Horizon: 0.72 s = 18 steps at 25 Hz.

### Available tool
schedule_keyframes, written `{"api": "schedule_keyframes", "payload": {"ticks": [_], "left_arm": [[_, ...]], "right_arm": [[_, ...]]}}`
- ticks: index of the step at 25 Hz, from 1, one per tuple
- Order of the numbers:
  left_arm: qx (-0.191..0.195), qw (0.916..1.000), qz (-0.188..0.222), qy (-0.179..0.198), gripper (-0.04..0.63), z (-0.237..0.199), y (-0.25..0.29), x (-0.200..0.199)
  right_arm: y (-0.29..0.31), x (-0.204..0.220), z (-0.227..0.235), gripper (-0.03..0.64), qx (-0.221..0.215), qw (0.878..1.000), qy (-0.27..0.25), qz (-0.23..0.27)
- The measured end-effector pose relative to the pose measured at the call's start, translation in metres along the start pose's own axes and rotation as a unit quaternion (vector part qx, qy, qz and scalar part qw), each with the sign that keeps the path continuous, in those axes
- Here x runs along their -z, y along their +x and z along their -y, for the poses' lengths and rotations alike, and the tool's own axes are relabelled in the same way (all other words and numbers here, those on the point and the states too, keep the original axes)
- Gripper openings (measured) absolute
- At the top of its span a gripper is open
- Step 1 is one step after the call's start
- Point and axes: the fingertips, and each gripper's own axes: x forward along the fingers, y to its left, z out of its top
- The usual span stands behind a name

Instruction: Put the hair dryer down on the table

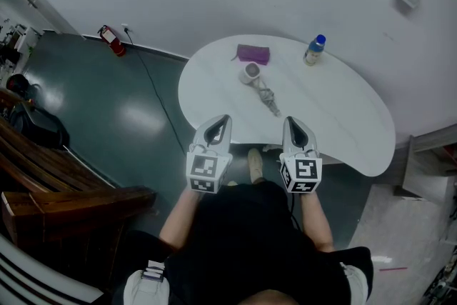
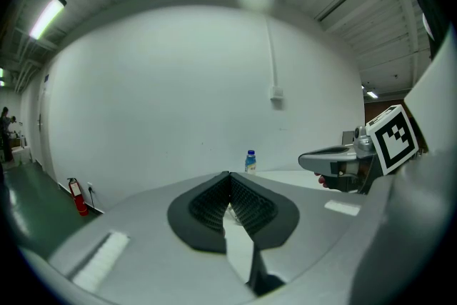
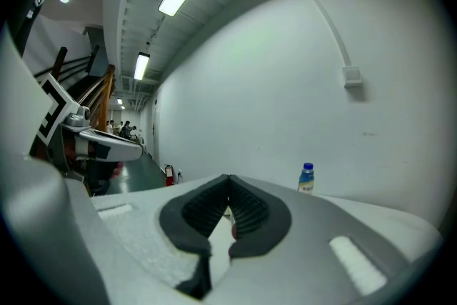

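The white hair dryer (image 1: pixel 252 73) lies on the white table (image 1: pixel 335 111) with its grey cord (image 1: pixel 269 100) trailing toward me. Both grippers hang at the table's near edge, well short of the dryer. My left gripper (image 1: pixel 223 118) is shut with nothing between its jaws, and its tips meet in its own view, left gripper (image 2: pixel 229 174). My right gripper (image 1: pixel 288 121) is also shut and empty, tips together, right gripper (image 3: pixel 228 177). In each gripper view the other gripper shows at the side.
A purple pouch (image 1: pixel 253 53) lies beyond the dryer. A small bottle with a blue cap (image 1: pixel 313 50) (image 2: pixel 250 161) (image 3: pixel 305 178) stands at the table's far right. A red fire extinguisher (image 1: pixel 111 40) leans at the wall. A wooden bench (image 1: pixel 50 175) stands to my left.
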Motion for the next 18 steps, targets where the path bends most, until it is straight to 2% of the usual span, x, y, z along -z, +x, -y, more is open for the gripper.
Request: {"api": "schedule_keyframes", "payload": {"ticks": [18], "left_arm": [[0.003, 1.0, -0.005, 0.001, 0.005, 0.0035, 0.006, 0.0036]], "right_arm": [[0.0017, 0.0064, 0.0023, 0.003, -0.001, 1.0, -0.005, -0.006]]}}
